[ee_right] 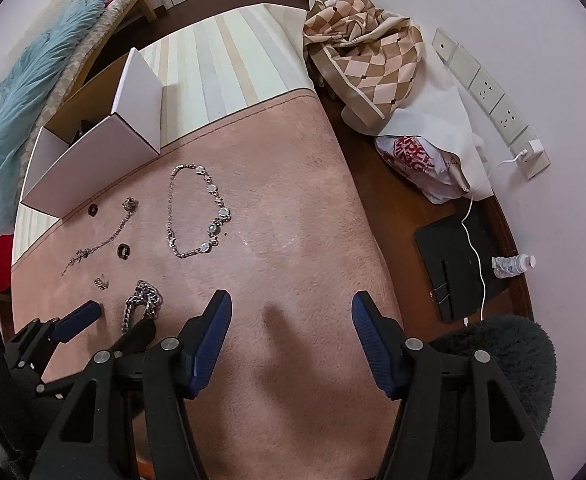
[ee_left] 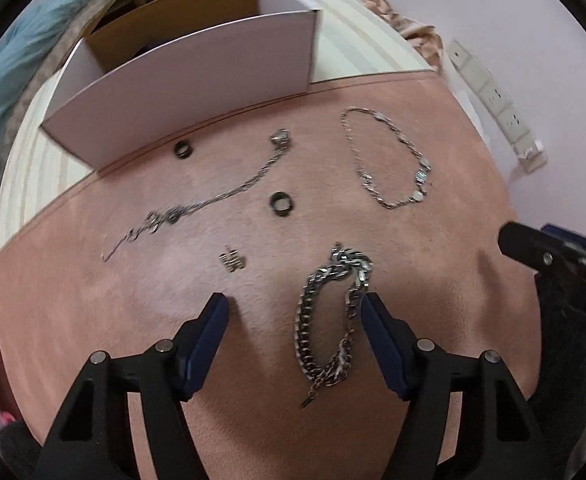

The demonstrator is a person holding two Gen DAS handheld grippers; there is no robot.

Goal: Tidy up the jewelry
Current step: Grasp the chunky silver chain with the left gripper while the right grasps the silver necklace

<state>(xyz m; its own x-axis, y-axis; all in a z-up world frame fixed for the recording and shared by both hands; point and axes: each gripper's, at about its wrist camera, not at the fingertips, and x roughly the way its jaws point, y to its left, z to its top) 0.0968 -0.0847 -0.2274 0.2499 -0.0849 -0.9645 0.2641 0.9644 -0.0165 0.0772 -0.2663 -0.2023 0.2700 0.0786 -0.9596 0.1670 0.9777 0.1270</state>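
Observation:
On the pink mat (ee_left: 433,264) lie a thick silver chain bracelet (ee_left: 313,320), a gem-set bracelet (ee_left: 389,156), a thin chain (ee_left: 213,196), two black rings (ee_left: 184,148) (ee_left: 282,203) and a small charm (ee_left: 232,260). My left gripper (ee_left: 293,312) is open, low over the mat, with the thick chain between its fingers next to the right one. My right gripper (ee_right: 291,312) is open and empty over bare mat, right of the thick chain (ee_right: 143,302). The gem bracelet (ee_right: 197,212) lies ahead of it.
An open white cardboard box (ee_left: 181,88) stands at the mat's far left edge on a striped surface (ee_right: 229,68). To the right on the floor are a checkered cloth (ee_right: 365,52), a white bag (ee_right: 433,152), a black device (ee_right: 453,256) and a wall socket strip (ee_right: 489,96).

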